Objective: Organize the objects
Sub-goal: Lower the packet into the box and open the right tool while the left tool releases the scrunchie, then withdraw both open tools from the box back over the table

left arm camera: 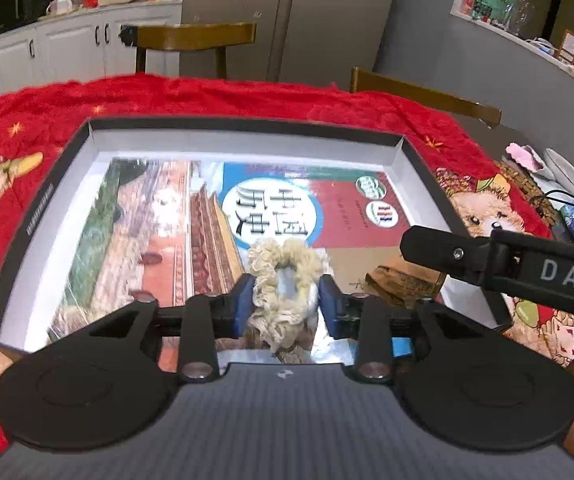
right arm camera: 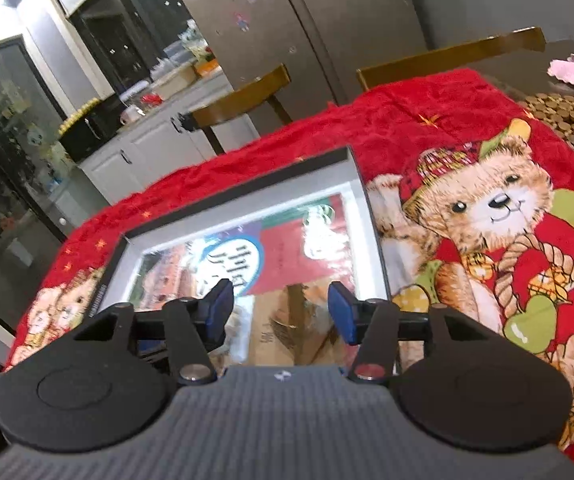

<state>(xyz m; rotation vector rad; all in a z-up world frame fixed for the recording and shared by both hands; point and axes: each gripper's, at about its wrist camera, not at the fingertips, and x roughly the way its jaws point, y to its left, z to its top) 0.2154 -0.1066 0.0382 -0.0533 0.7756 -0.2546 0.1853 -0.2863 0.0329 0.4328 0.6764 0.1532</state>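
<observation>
Right between the blue pads of the left gripper (left arm camera: 287, 304) sits a cream scrunchie (left arm camera: 283, 276), a ruffled fabric ring whose long axis runs away from the camera; whether the pads press it I cannot tell. It lies near the front edge of a shallow black-rimmed box (left arm camera: 43, 204), over a glossy book (left arm camera: 191, 220) with Chinese characters. The right gripper (right arm camera: 281, 308) stands apart, empty; its arm reads "DAS"
</observation>
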